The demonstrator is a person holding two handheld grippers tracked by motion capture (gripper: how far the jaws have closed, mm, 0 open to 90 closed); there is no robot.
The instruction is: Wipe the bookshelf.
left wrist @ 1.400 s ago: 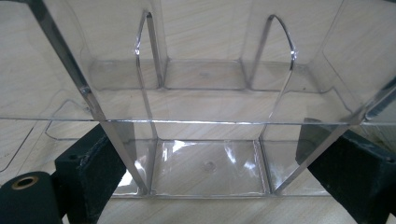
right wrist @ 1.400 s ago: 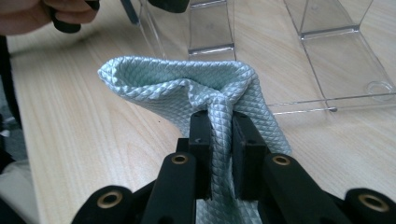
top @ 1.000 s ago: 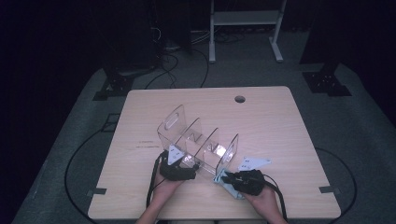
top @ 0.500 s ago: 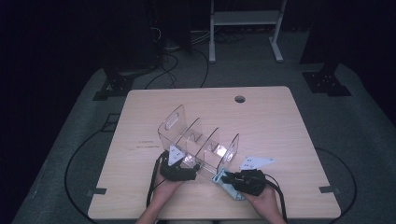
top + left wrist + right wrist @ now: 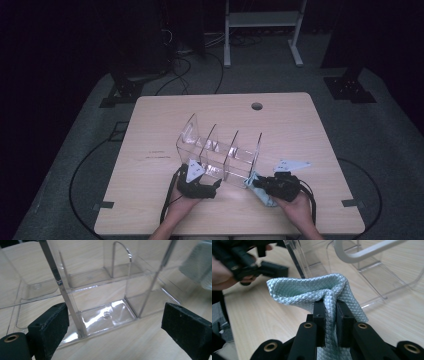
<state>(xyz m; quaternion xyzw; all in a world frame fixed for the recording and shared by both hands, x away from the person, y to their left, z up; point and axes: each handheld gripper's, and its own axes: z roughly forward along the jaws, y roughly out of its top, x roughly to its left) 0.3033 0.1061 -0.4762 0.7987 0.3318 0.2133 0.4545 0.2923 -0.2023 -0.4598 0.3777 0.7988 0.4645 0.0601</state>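
Right tool (image 5: 264, 188) had slid a bit toward the clear organizer (image 5: 220, 152) since a sec ago, w/ the pale teal cloth (image 5: 260, 189) clamped between its jaws. Cloth sat at the organizer's near right corner, just beside it, on the tabletop (image 5: 150, 125). Left tool (image 5: 212, 186) was at the near left end, jaws apart, straddling a divider wall w/o pressing it. Organizer's long axis ran left-right betw. both tools; right hand (image 5: 295, 202) was nearer the cloth.

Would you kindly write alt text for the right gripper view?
The right gripper pinches a folded pale green quilted cloth between its black jaws above a light wooden table. Behind stand a clear plastic divided organiser and the left gripper in a hand.
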